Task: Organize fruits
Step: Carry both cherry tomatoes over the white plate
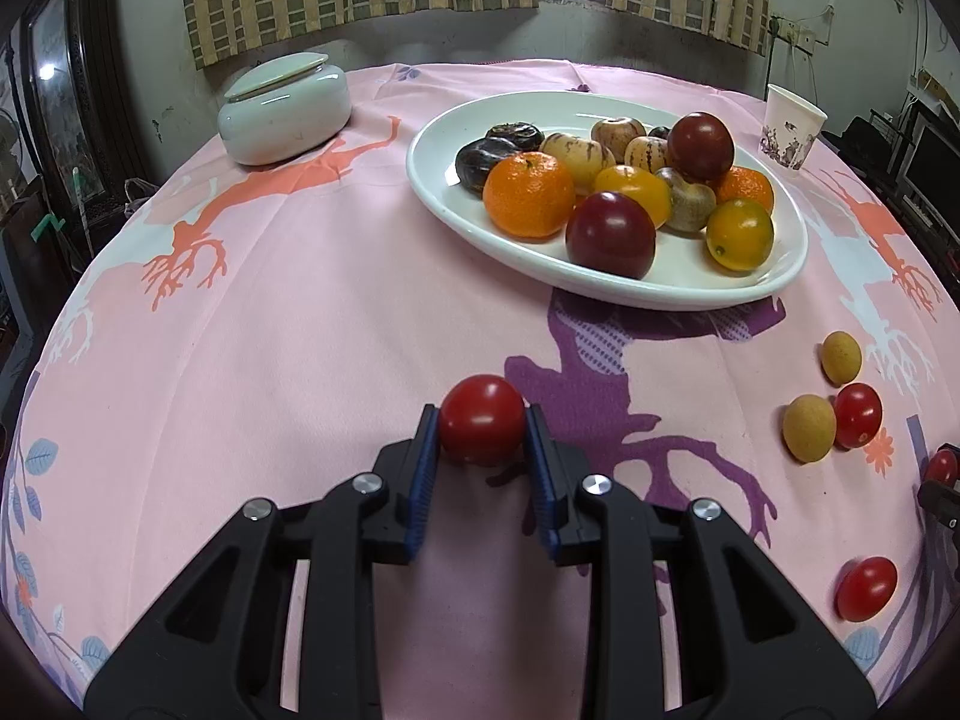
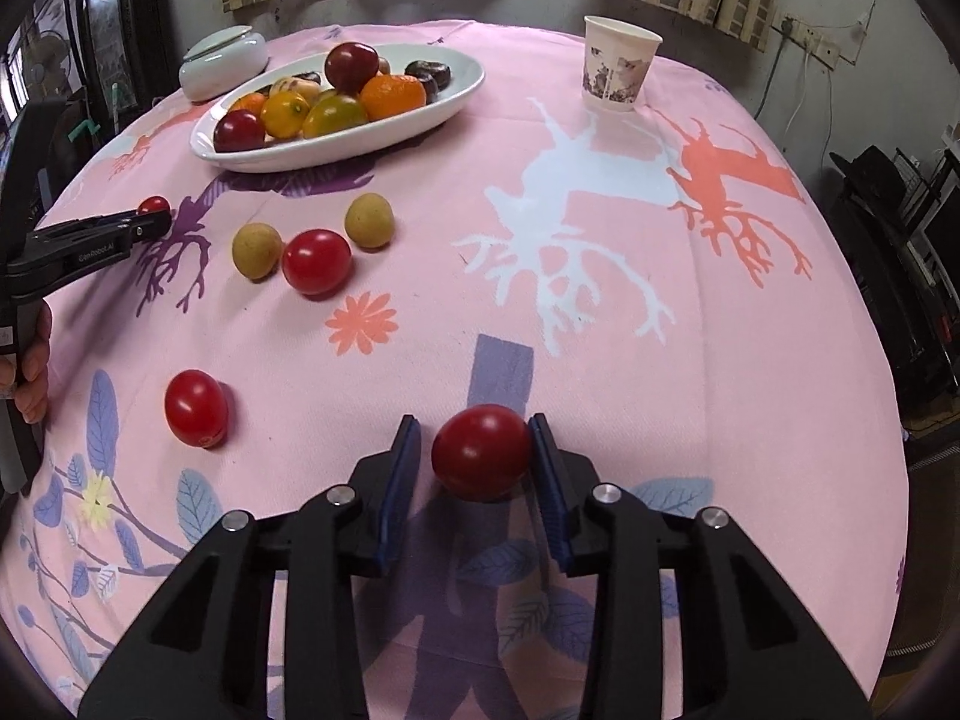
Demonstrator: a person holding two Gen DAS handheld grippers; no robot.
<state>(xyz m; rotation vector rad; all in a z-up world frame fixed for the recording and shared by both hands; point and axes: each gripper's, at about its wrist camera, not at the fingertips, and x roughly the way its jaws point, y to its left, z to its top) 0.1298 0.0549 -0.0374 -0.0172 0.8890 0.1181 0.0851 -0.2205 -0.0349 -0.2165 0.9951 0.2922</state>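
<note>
My left gripper [image 1: 481, 415] is shut on a red cherry tomato [image 1: 482, 429], both blue pads pressing its sides just over the pink tablecloth. My right gripper [image 2: 475, 423] straddles another cherry tomato [image 2: 482, 450]. The right pad touches it and a narrow gap shows at the left pad, so it is open. The white oval plate [image 1: 600, 291] beyond holds oranges, plums and several other fruits. Loose on the cloth lie two more tomatoes [image 2: 316, 261] [image 2: 196, 408] and two tan longans [image 2: 257, 250] [image 2: 369, 220].
A paper cup [image 2: 621, 63] stands at the far right of the table. A white lidded jar [image 1: 282, 111] sits far left behind the plate [image 2: 336, 159]. A person's hand [image 2: 33, 372] holds the left gripper at the picture's left edge. The round table drops off on all sides.
</note>
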